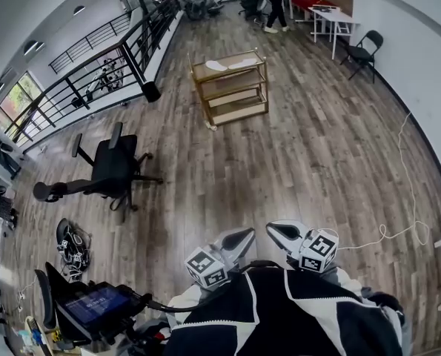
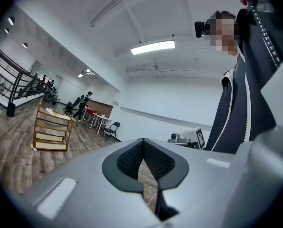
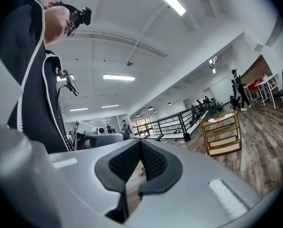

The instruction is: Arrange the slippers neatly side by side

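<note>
Facing a distant wooden shelf (image 1: 236,96) with slippers (image 1: 242,63) on top, left gripper (image 1: 241,237) and right gripper (image 1: 277,233), both closed, empty.

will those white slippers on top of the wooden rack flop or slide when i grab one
The slippers look thin and flat, so probably light and floppy when pinched. They lie loose on the rack's top shelf, so a nudge may slide them. Material is too distant to tell.

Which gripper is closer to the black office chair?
Left. The left gripper is to the right of the black office chair and nearer the person; the right gripper is even farther right.
</note>
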